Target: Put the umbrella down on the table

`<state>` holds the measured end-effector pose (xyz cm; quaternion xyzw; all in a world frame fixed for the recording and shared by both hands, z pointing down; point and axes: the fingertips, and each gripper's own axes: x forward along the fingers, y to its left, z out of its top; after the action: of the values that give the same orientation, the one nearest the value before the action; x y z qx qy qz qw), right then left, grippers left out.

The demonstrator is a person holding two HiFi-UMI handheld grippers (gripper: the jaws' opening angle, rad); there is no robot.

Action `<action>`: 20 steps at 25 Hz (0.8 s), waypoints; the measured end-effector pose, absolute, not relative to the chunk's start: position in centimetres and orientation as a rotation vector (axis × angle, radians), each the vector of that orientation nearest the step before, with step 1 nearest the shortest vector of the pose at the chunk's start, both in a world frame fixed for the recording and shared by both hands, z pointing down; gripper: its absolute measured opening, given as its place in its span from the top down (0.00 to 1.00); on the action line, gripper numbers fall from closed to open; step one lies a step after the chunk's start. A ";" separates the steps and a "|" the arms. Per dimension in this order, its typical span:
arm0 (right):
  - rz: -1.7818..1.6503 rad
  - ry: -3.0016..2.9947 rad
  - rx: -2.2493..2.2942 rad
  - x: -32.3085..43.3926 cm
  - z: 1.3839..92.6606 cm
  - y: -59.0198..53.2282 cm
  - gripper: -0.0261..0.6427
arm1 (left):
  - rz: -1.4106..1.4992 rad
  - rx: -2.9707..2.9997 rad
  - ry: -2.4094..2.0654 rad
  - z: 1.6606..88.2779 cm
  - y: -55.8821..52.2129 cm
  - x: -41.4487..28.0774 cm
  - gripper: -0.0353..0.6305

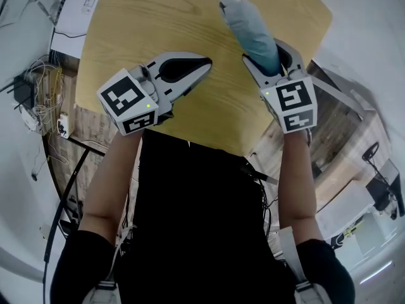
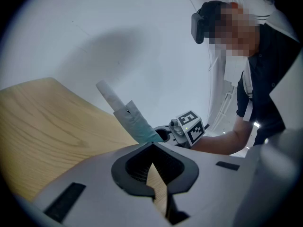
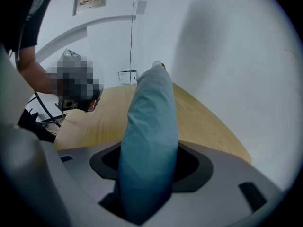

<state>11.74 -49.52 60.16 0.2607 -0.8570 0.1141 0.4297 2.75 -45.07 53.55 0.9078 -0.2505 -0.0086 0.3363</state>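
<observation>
Clamping the folded umbrella (image 1: pixel 252 25) near its lower end, the right gripper (image 1: pixel 272 56) sits at the right of centre in the head view, its jaws closed on the teal fabric sleeve. The rest of the umbrella runs up to the top edge of that frame. In the left gripper view the umbrella (image 2: pixel 134 121) slants up and to the left from the right gripper (image 2: pixel 163 134). It looks clear of the wooden table (image 1: pixel 158 18), so it is not yet down.

The left gripper (image 1: pixel 201 64) hovers left of centre over the table edge, jaws pressed together with nothing between them. It gives the umbrella no support.

Several things could go wrong from here:
- **Sagging:** the hold is at one end only, on soft cloth, so the long free part could swing down inside the jaws as the right gripper tilts toward the tabletop.
- **Bouncing or rolling:** if the jaws open while the umbrella is still raised or steeply slanted, the far tip would likely strike first, and the rounded bundle could bounce or roll.
- **Falling off the table:** in the head view the rounded table edge lies just right of the umbrella, so a roll that way could carry it off.
- **Snagging:** the loose sleeve might also catch on a jaw at release and drag the umbrella askew.
</observation>
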 end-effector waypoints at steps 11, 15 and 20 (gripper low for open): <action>0.279 -2.078 0.573 11.6 62.4 -49.0 0.55 | -0.029 2.354 -0.639 54.1 -45.0 2.9 0.93; 0.307 -2.055 0.555 11.8 63.2 -48.8 0.55 | -0.032 2.344 -0.643 54.3 -44.8 2.9 0.93; 0.332 -2.039 0.538 12.2 63.9 -48.5 0.55 | -0.033 2.340 -0.643 54.5 -44.9 2.9 0.93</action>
<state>12.18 -48.47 63.89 0.2207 -0.8368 0.1362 0.4823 2.94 -44.87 54.54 0.9033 -0.2483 -0.0128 0.3496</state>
